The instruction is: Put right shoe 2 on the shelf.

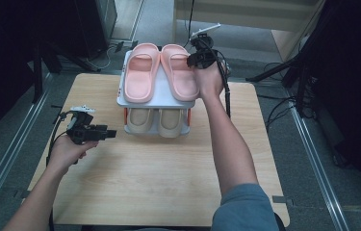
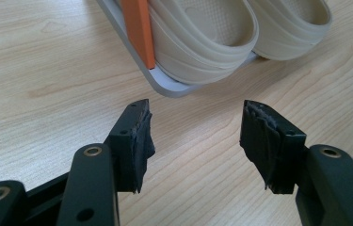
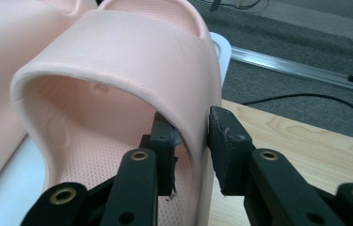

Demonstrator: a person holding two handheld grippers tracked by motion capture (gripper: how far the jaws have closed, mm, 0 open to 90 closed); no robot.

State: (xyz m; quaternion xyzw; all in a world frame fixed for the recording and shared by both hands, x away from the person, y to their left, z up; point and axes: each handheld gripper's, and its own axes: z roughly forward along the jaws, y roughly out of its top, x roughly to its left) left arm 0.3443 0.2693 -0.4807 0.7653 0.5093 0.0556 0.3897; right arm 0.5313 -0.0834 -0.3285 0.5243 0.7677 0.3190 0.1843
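Our right gripper straddles the pink slipper strap on the rack's top shelf, jaws slightly apart; our left gripper hovers spread above the table.

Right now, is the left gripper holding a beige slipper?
No, the left gripper is open above the bare table, apart from the beige slippers.

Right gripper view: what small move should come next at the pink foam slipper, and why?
Probably draw the right gripper straight back: its jaws straddle the pink foam slipper's strap seemingly without pressing, and the slipper lies on the white top shelf.
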